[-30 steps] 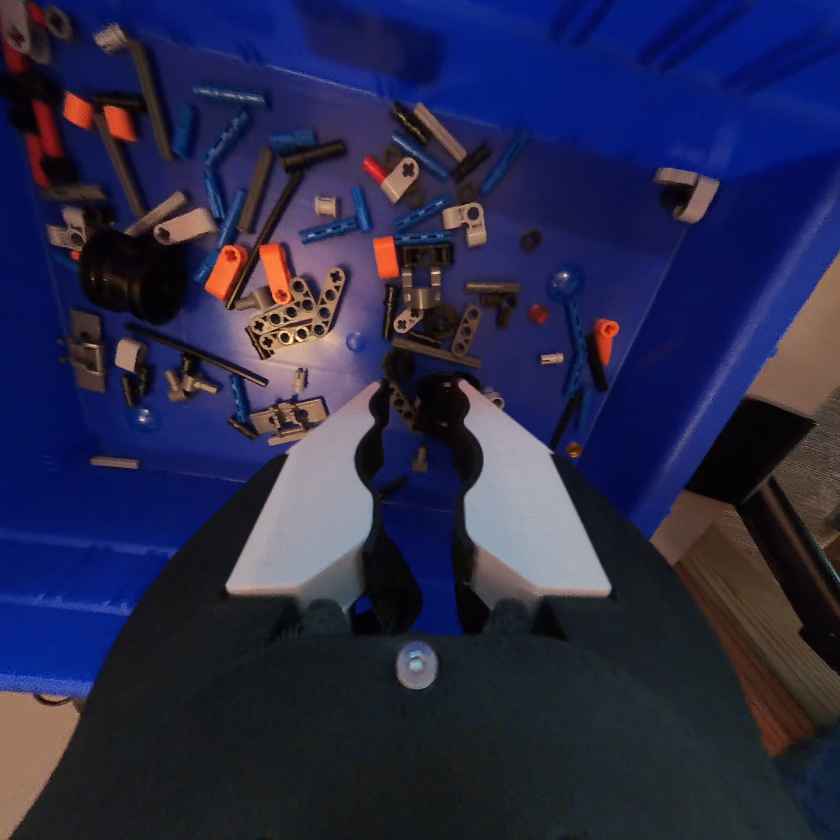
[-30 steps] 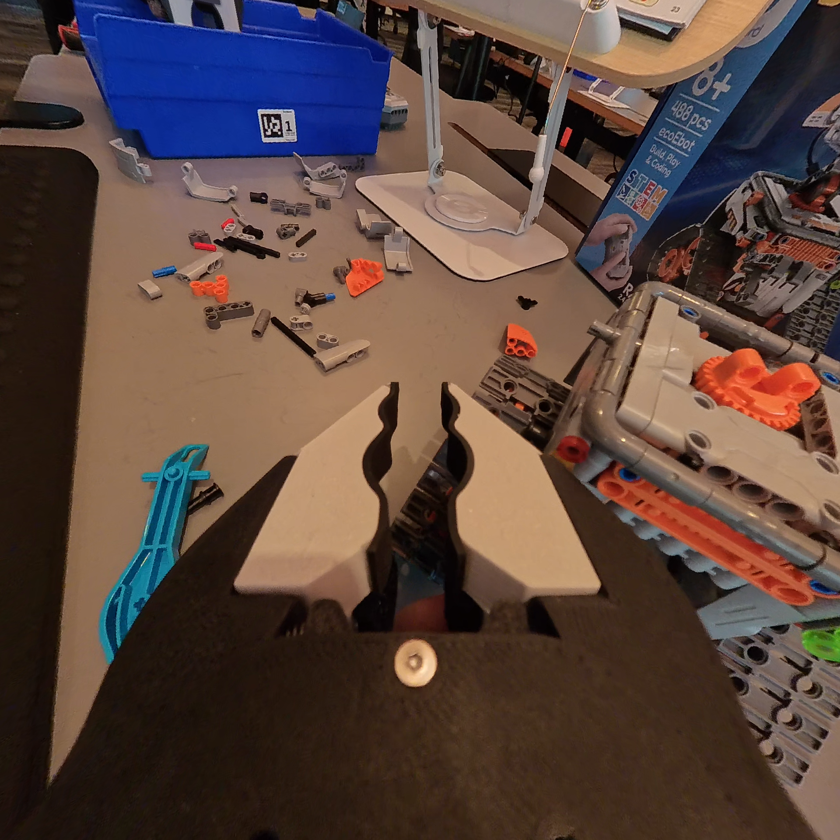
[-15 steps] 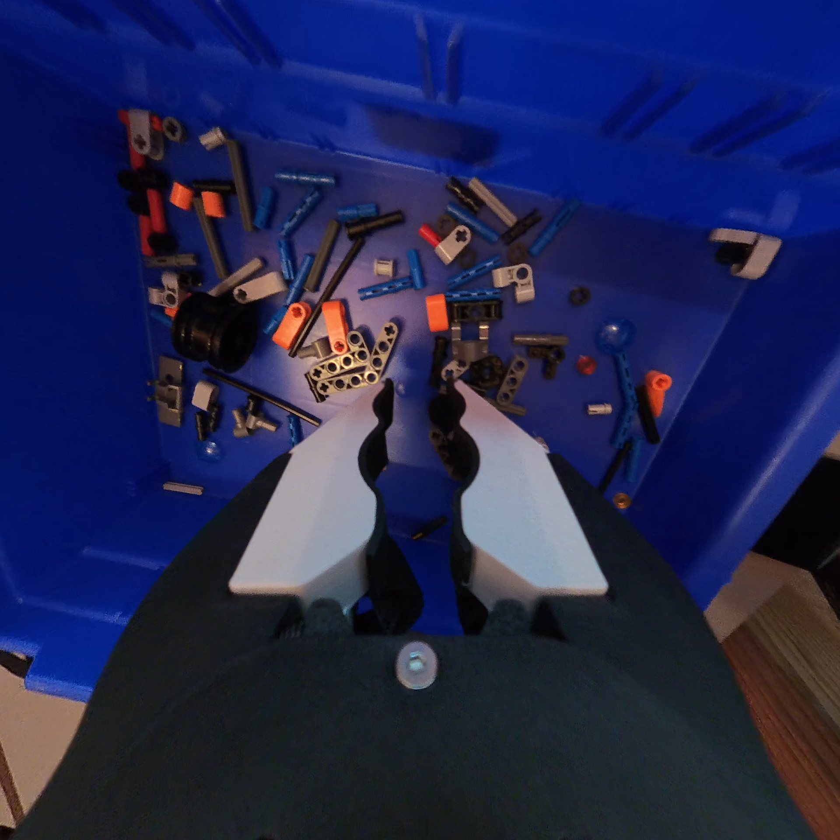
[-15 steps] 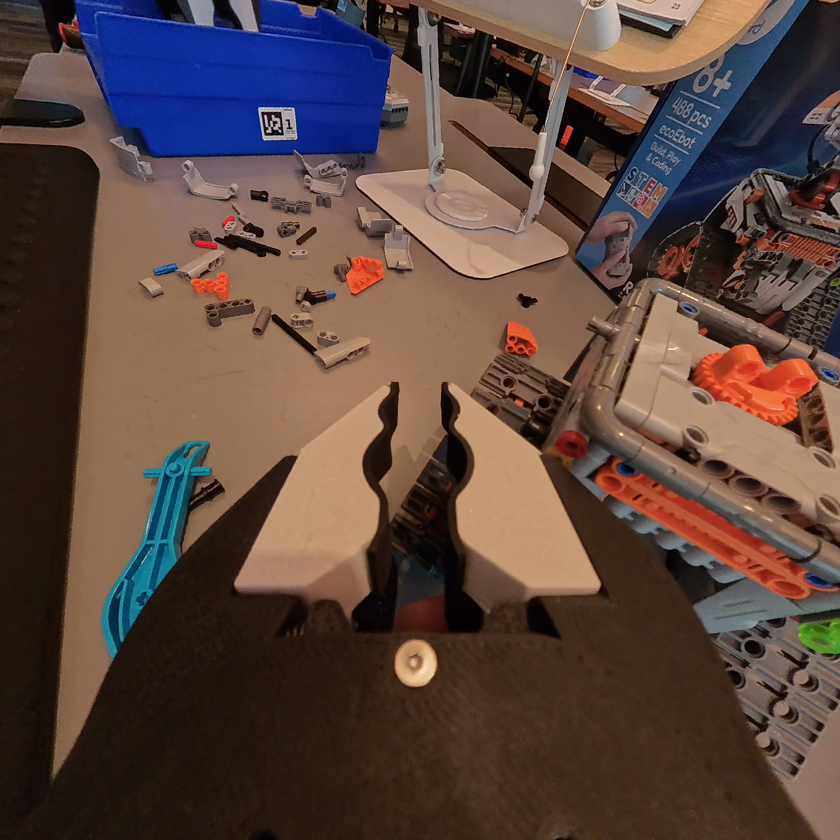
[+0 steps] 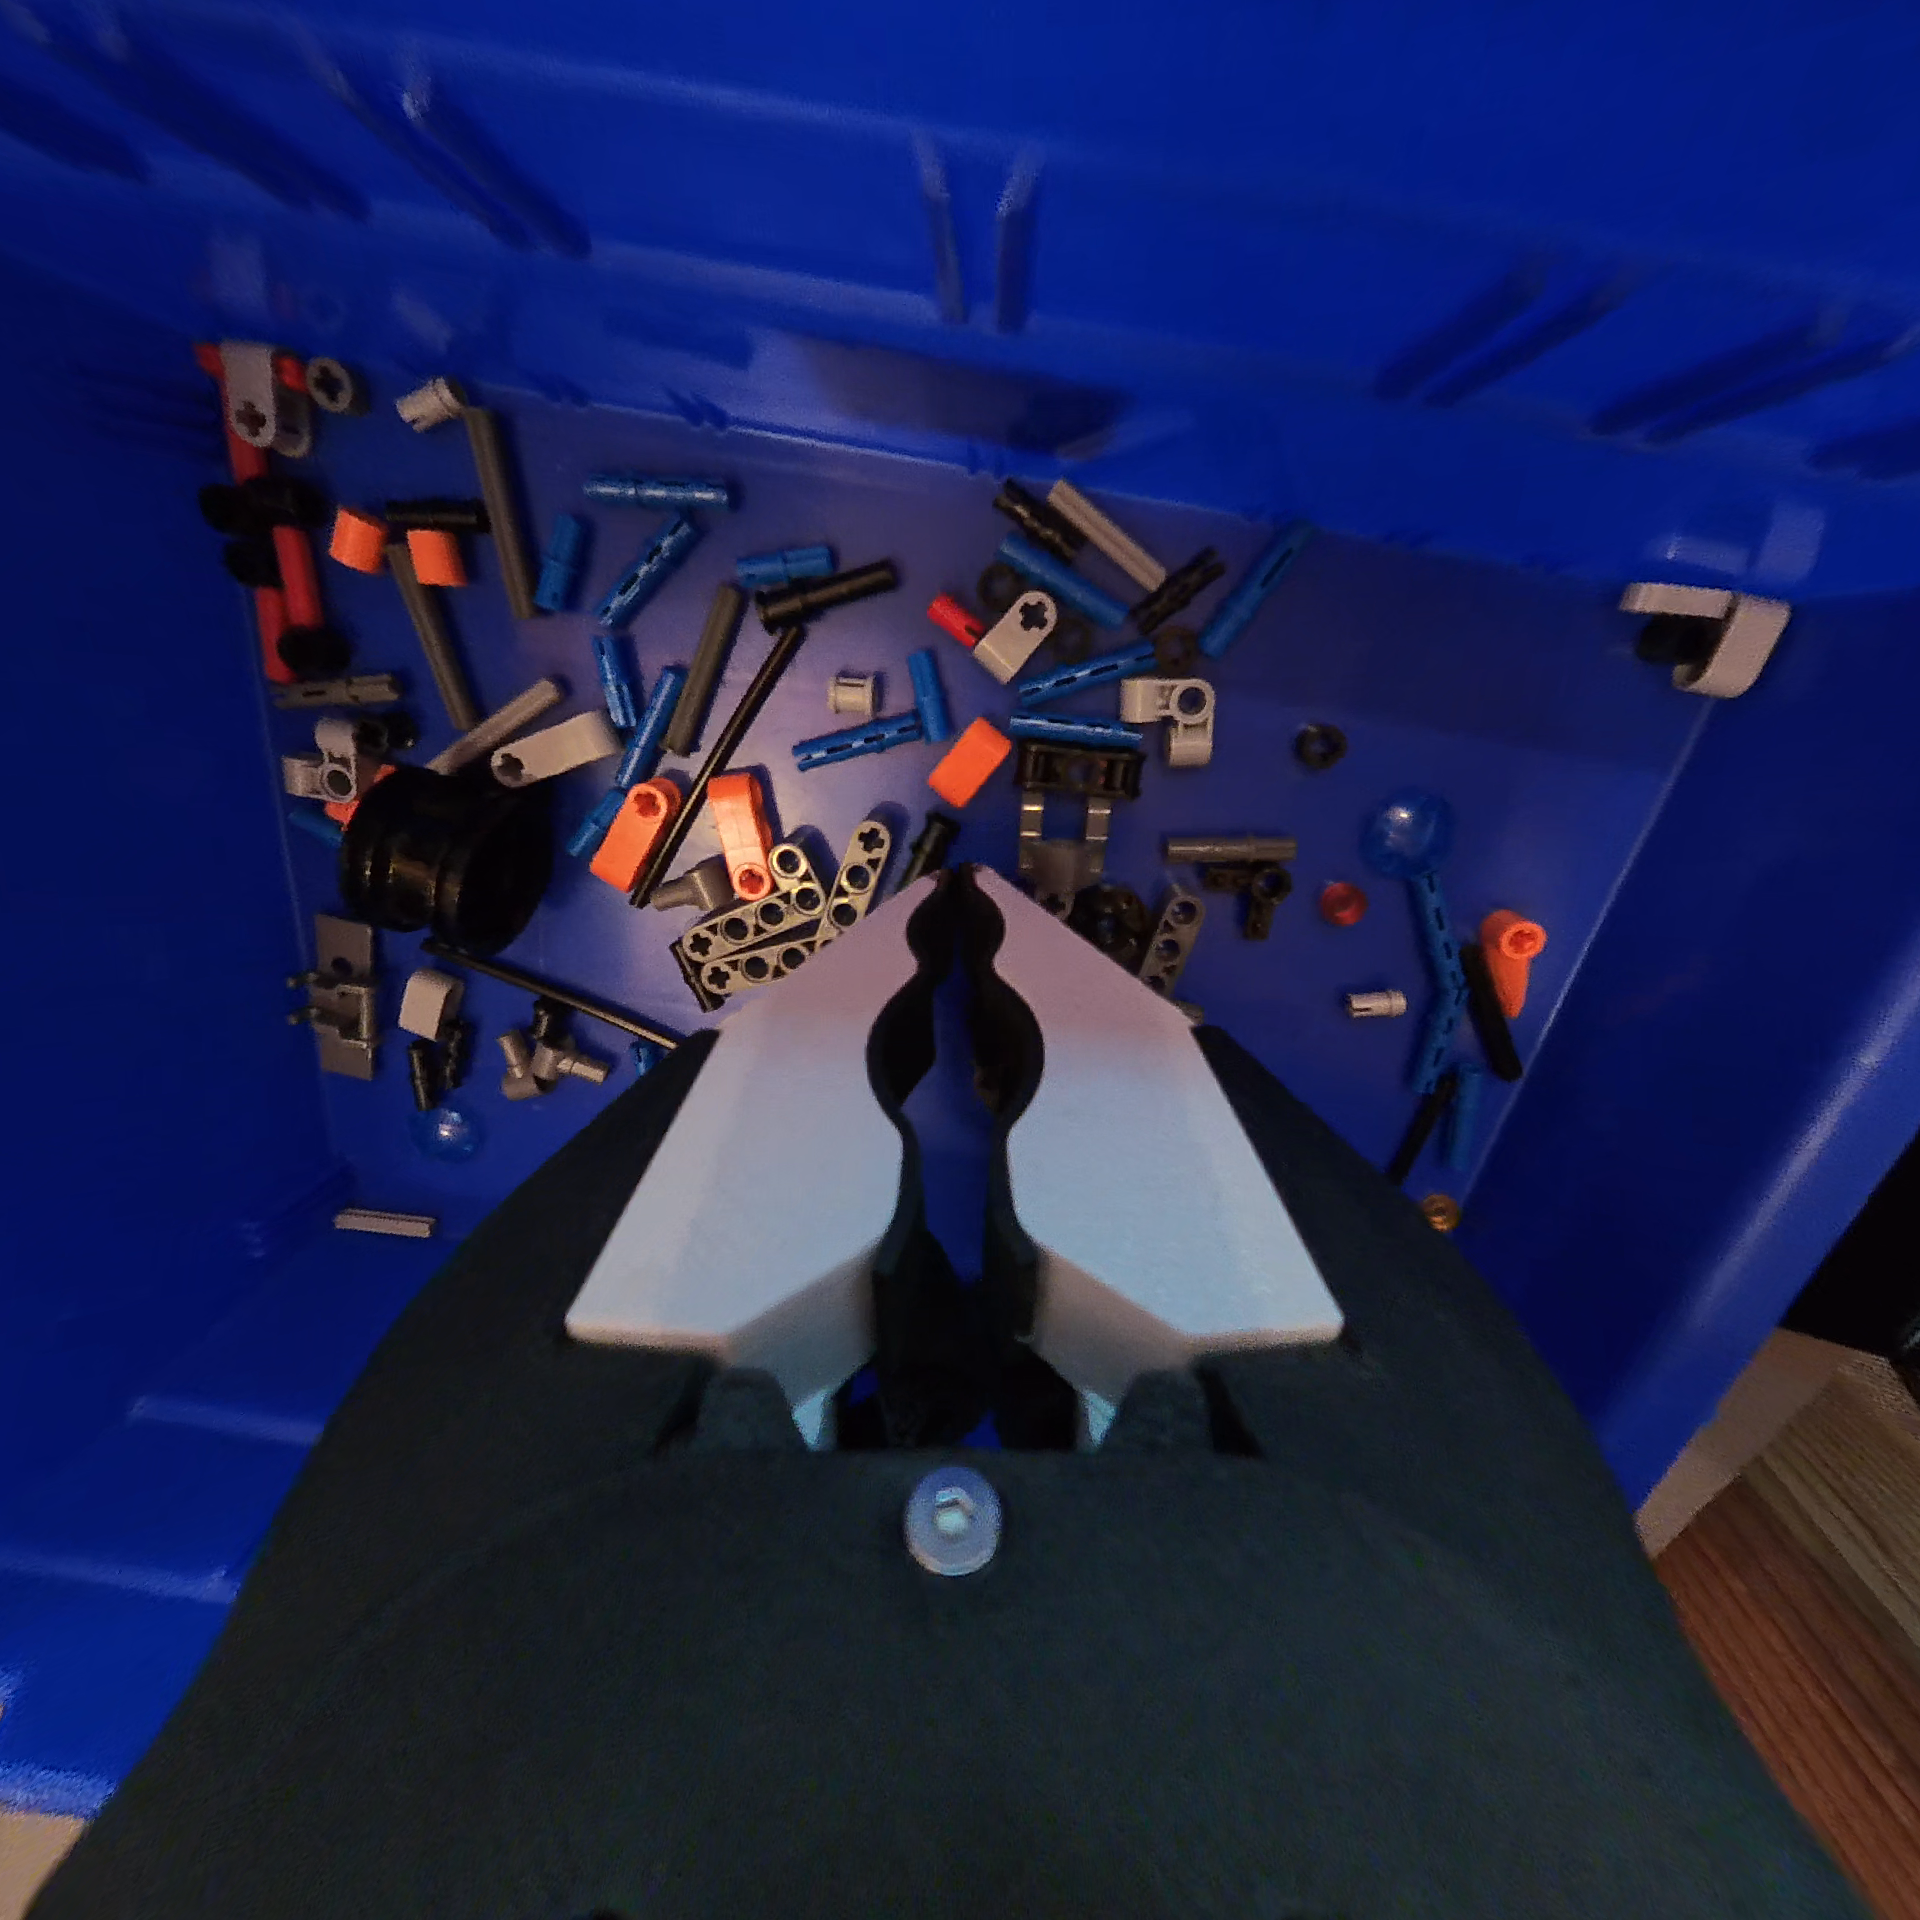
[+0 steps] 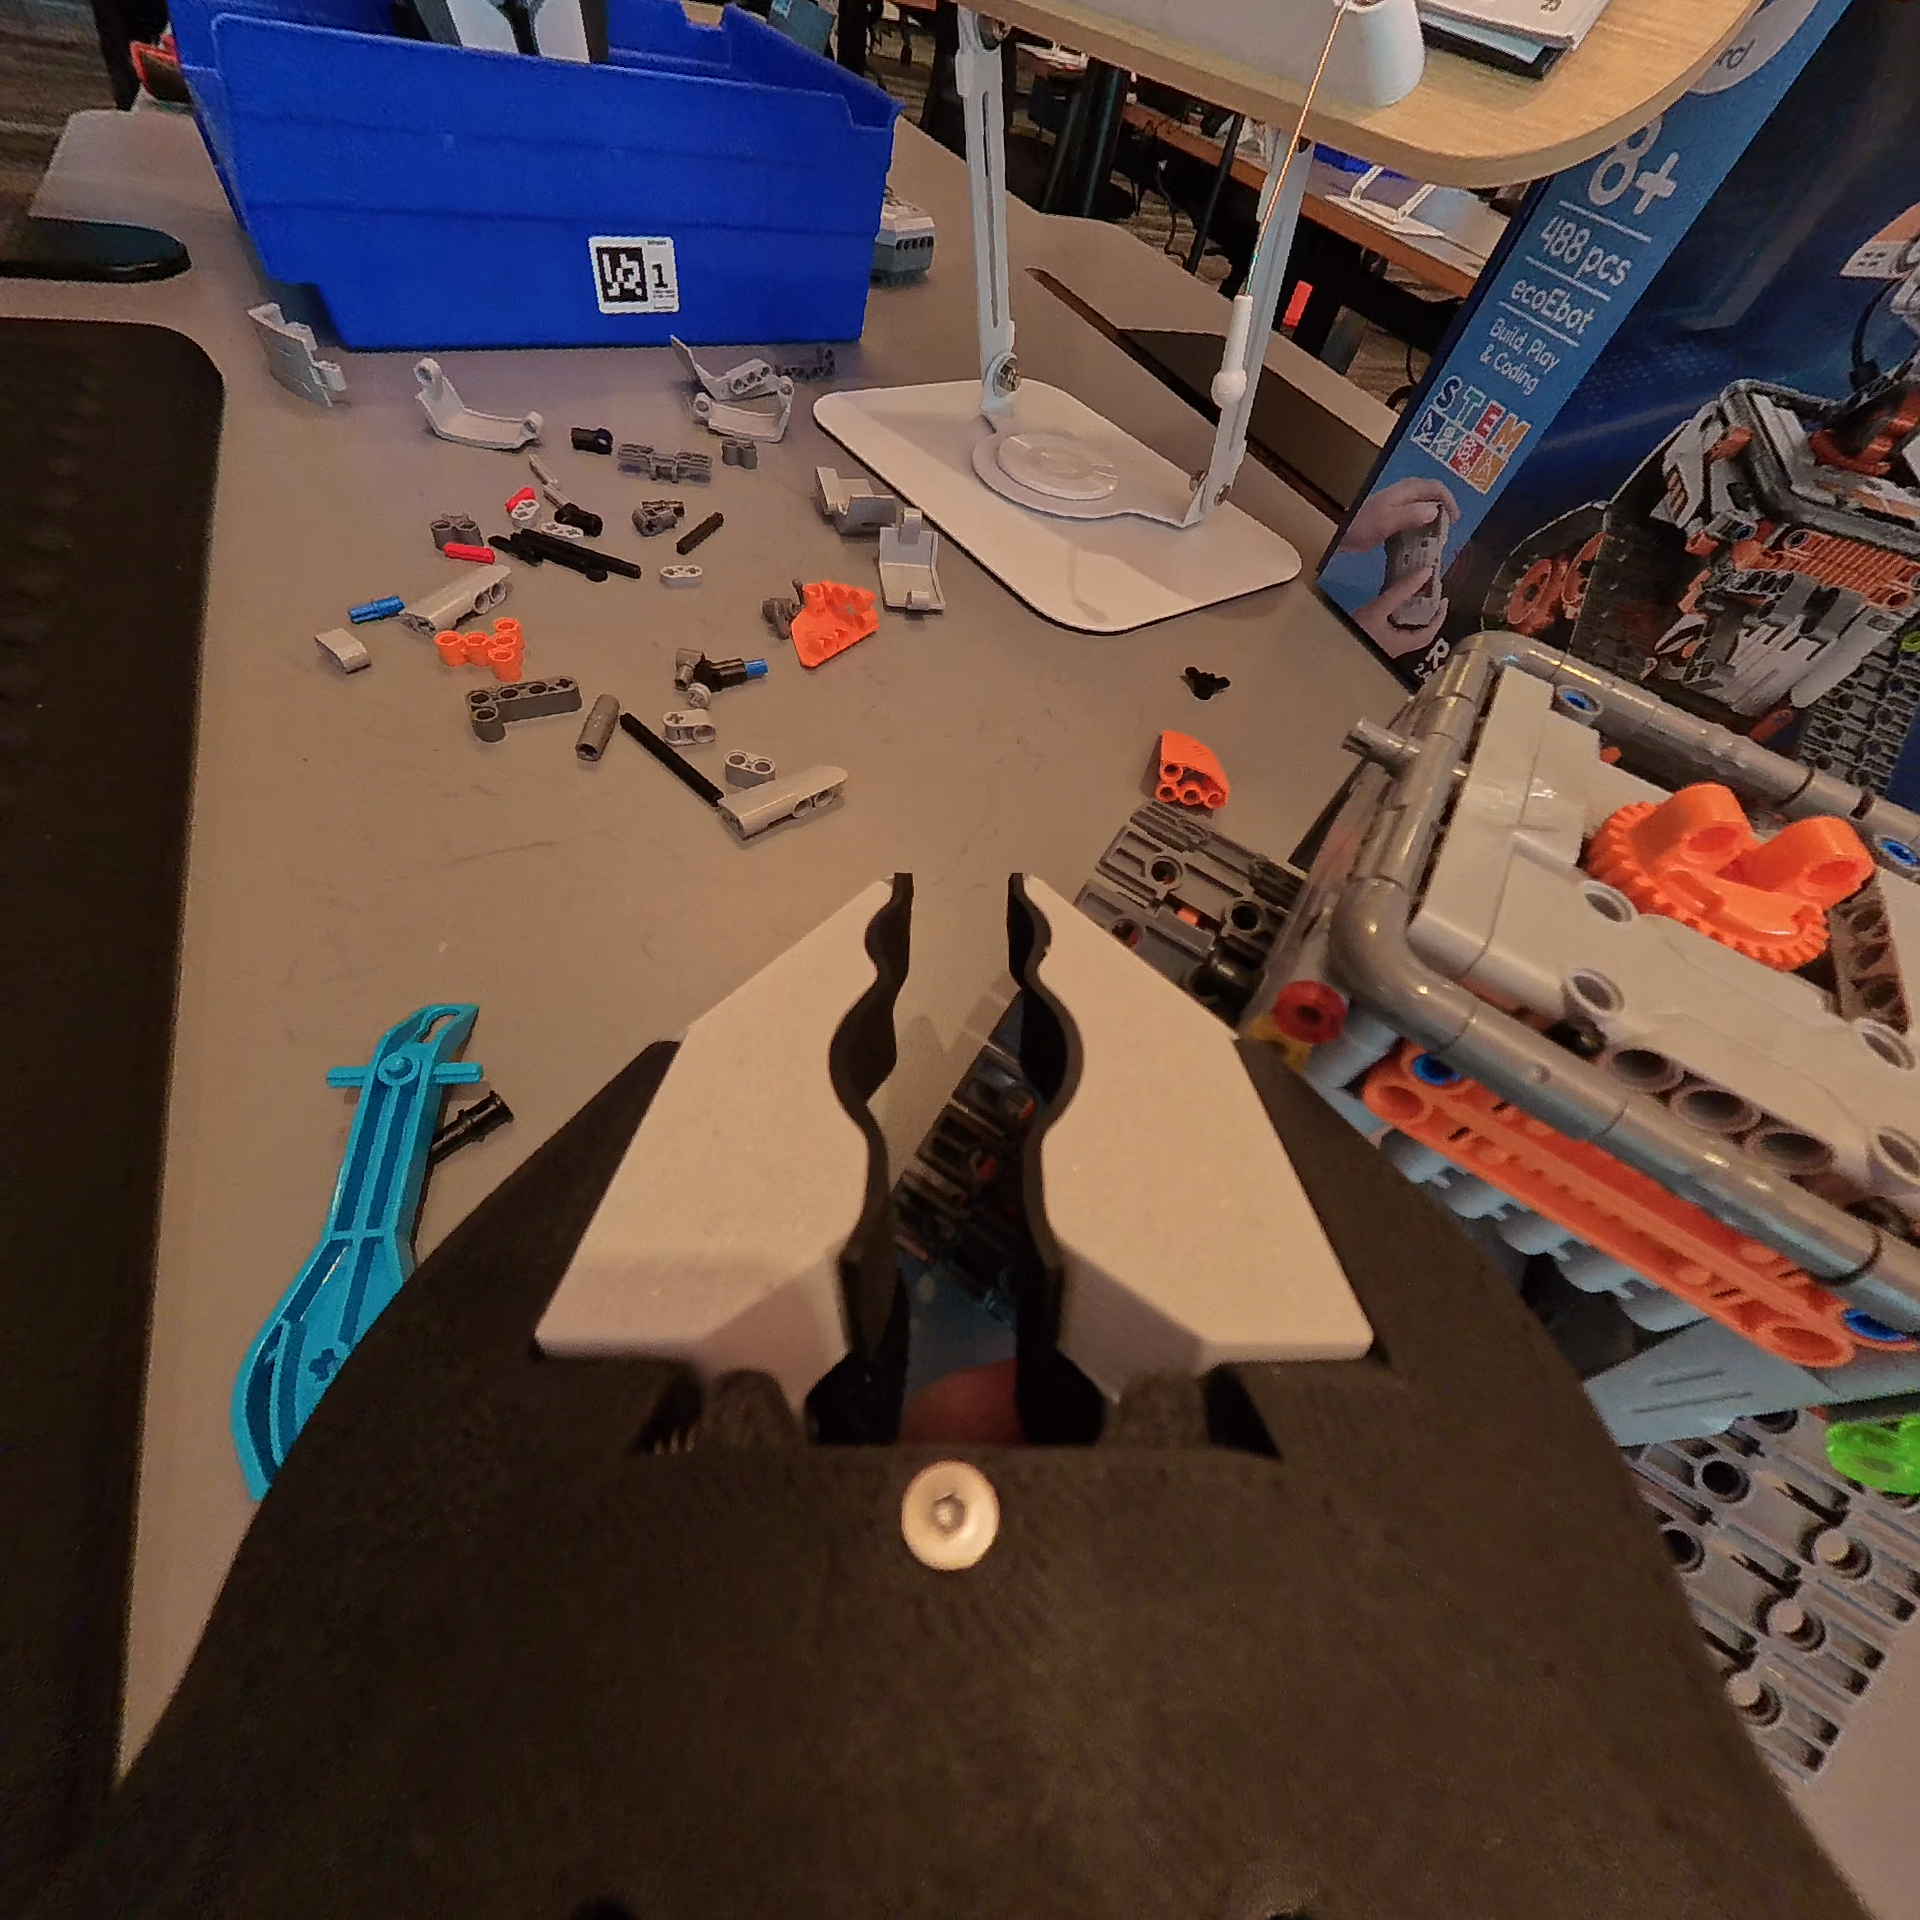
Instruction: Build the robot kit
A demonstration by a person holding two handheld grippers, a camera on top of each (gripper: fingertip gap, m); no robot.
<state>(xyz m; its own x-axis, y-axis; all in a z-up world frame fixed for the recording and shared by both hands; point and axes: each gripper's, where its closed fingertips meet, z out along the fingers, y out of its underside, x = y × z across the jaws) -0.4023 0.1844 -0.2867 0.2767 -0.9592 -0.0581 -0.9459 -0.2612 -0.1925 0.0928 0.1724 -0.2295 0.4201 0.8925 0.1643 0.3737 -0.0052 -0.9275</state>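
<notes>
**A:** Where is the left gripper (image 5: 954, 881)?

**B:** Inside the blue bin (image 5: 1039, 260), pointed down at its floor. Its jaws are pressed together at the tips. I cannot tell whether anything small is caught between them, since the notches behind the tips look dark.

**A:** What lies nearest?

**B:** A short black pin (image 5: 935, 840) just beyond the tips, a bunch of grey holed beams (image 5: 769, 930) to the left of it, and a black wheel (image 5: 436, 862) farther left. Blue pins and orange bits are scattered all around.

**A:** How would that pin handle?

**B:** My guess is very light, hard and smooth plastic. It is stiff enough not to bend, but likely to roll or pop out sideways. I would pinch it across its middle with the very tips, because the neighbours crowd it.

**A:** And the right gripper (image 6: 961, 888)?

**B:** Its jaws stand a little apart, with nothing between them. It hangs over the grey table (image 6: 520, 883), just beside a grey and orange brick model (image 6: 1558, 987). A teal lever tool (image 6: 353, 1195) lies to the left, and loose small pieces (image 6: 623, 665) are spread farther ahead.
</notes>
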